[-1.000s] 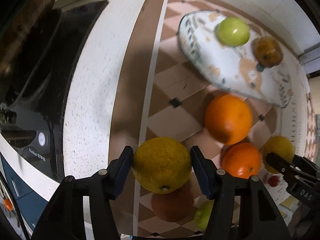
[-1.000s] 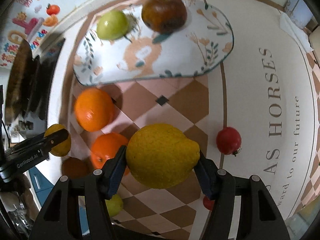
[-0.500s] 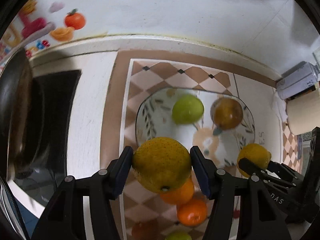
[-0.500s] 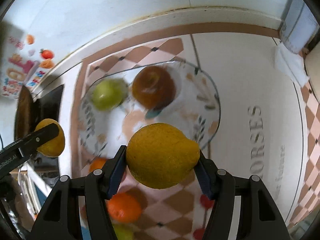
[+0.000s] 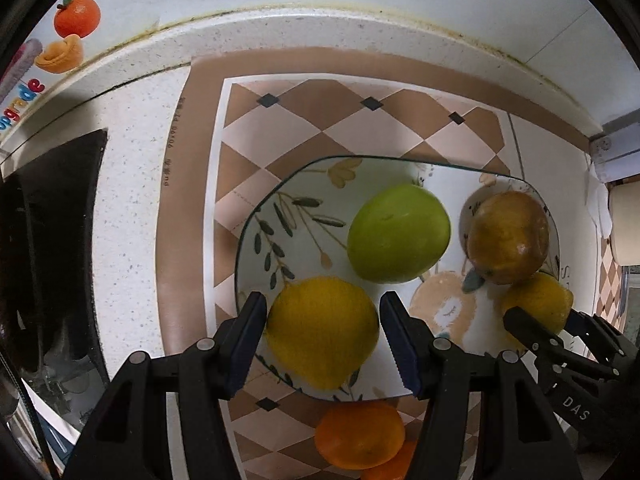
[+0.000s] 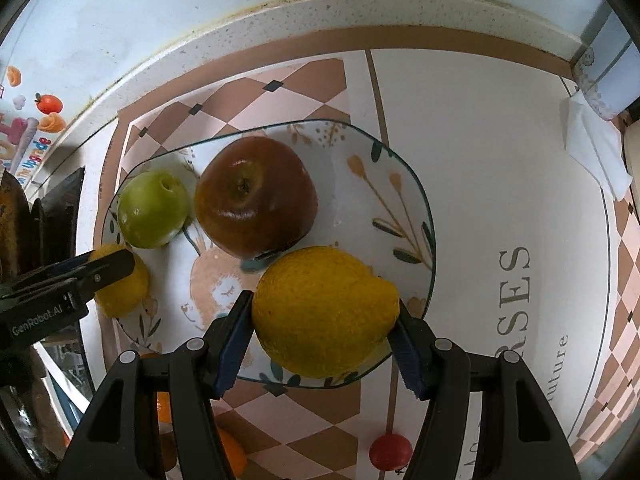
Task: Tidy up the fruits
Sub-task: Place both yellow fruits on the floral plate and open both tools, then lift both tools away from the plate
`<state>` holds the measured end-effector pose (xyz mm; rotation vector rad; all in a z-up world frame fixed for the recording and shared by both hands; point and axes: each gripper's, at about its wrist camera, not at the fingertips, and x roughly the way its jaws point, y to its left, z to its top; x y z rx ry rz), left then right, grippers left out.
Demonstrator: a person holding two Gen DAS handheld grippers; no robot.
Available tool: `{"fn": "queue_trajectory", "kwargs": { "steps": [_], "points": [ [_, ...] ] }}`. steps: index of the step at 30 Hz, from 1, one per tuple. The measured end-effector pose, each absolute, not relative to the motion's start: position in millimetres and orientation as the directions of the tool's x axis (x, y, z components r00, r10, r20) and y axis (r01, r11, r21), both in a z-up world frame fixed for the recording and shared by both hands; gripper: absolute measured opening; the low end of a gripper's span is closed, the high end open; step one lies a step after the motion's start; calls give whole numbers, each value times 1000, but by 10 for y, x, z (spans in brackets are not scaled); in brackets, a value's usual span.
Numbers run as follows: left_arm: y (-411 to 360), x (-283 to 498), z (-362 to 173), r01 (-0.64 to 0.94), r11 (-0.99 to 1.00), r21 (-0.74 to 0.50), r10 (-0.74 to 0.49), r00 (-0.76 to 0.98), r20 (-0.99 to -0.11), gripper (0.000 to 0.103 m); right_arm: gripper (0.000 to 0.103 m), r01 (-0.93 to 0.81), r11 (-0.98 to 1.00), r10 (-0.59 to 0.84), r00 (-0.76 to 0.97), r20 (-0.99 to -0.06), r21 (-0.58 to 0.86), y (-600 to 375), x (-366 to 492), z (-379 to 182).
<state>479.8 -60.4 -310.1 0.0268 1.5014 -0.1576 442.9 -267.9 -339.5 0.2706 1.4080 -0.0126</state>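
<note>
My left gripper [image 5: 322, 340] is shut on a yellow lemon [image 5: 322, 330], held over the near left part of a patterned glass plate [image 5: 276, 216]. On that plate lie a green apple [image 5: 398, 238] and a dark brownish-red apple [image 5: 507, 237]. My right gripper [image 6: 325, 330] is shut on a second yellow lemon [image 6: 325, 310], above the plate's [image 6: 404, 192] near right part. The right wrist view shows the green apple [image 6: 153, 208], the dark apple [image 6: 255, 206], and the left gripper's fingers [image 6: 106, 268] with their lemon at the left. The other gripper's fingers [image 5: 532, 330] show at the right of the left wrist view.
Oranges [image 5: 359, 434] lie on the checkered mat [image 5: 304, 120] in front of the plate. A small red fruit [image 6: 390, 451] sits near the mat's front. A black stove [image 5: 52, 240] is to the left, the wall just behind, and a folded tissue [image 6: 596, 152] at the far right.
Both grippers carried their lemons away from the loose fruits toward the wall and now hang over the plate. The plate and its two apples have grown much nearer in both views.
</note>
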Motion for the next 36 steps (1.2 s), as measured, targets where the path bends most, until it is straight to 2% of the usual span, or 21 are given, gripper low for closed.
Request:
{"fn": "queue_trajectory", "kwargs": {
  "steps": [2,4,7,9,11,13,15,22,36],
  "points": [
    [-619,4800,-3064,125,990,-70,-80,76,-994,57,70,172,968,154,158,-975,181,-2692,4433,-3394],
    [-637,4799,-3038,133,989,-66,-77,80,-994,57,81,180,965,162,162,-973,191,-2688,4450,-3369],
    [-648,4786,-2995,140,989,-56,-68,84,-994,57,84,183,964,161,165,-973,191,-2677,4448,-3291],
    [-637,4771,-2971,129,989,-69,-80,84,-993,58,90,181,966,156,166,-974,186,-2681,4421,-3230],
    [-608,4722,-2930,121,990,-77,-88,93,-992,64,93,181,967,145,176,-974,177,-2704,4350,-3128],
    [-534,4637,-2854,115,992,-59,-73,121,-990,85,93,181,971,126,180,-976,159,-2710,4275,-3051],
    [-496,4541,-2792,112,993,-31,-47,149,-988,92,94,175,974,109,184,-977,142,-2695,4203,-3000],
    [-387,4240,-2547,86,996,-29,-46,206,-977,92,94,164,982,55,216,-975,92,-2634,3868,-2754],
    [-312,3467,-1889,91,996,-24,-57,380,-923,92,94,138,987,26,351,-936,79,-2436,3239,-2025]
  ]
}}
